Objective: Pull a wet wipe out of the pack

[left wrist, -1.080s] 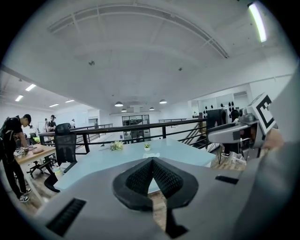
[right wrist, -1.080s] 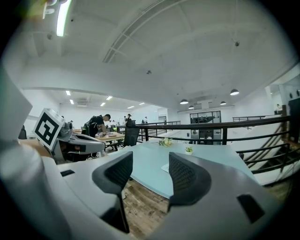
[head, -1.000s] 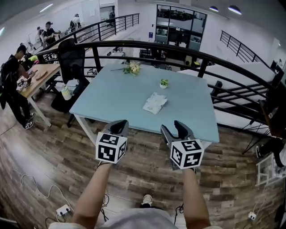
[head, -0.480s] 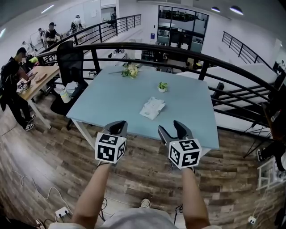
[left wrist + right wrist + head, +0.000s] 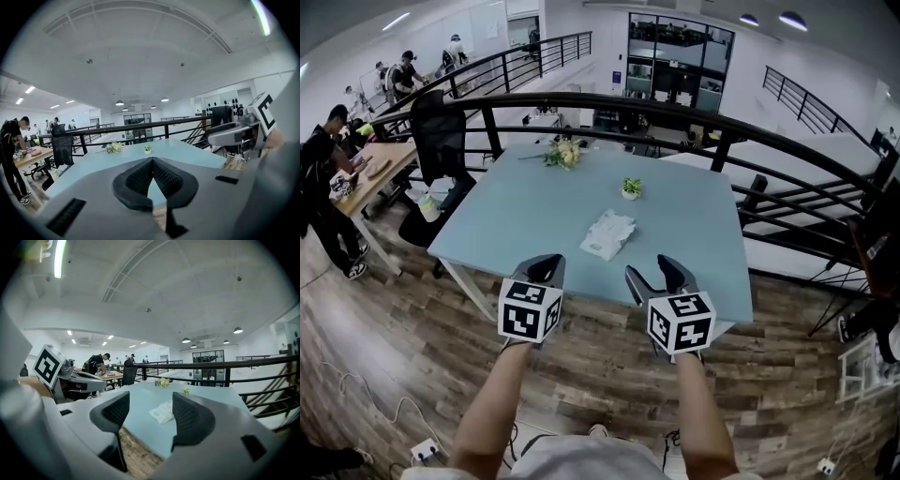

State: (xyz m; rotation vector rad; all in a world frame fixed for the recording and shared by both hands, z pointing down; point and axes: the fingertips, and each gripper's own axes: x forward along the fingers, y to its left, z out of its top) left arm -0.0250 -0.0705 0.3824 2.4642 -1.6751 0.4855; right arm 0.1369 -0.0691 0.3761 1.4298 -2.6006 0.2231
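Observation:
The wet wipe pack (image 5: 607,233) is a flat white packet lying near the middle of the light blue table (image 5: 516,225). Both grippers hover side by side over the wooden floor, just short of the table's near edge, pointing at the pack. My left gripper (image 5: 546,272) is shut with nothing in it; its tips meet in the left gripper view (image 5: 152,161). My right gripper (image 5: 656,274) is open and its jaws have just been opening, with nothing between them. In the right gripper view the pack (image 5: 161,412) shows between the spread fingers of my right gripper (image 5: 150,399), well beyond them.
A bunch of flowers (image 5: 563,154) and a small potted plant (image 5: 630,187) sit at the table's far side. A black railing (image 5: 675,108) curves behind it. A black office chair (image 5: 441,141) and a wooden desk (image 5: 370,169) with people stand to the left.
Both grippers have moved forward toward the table's near edge, and the pack sits closer to them in the head view.

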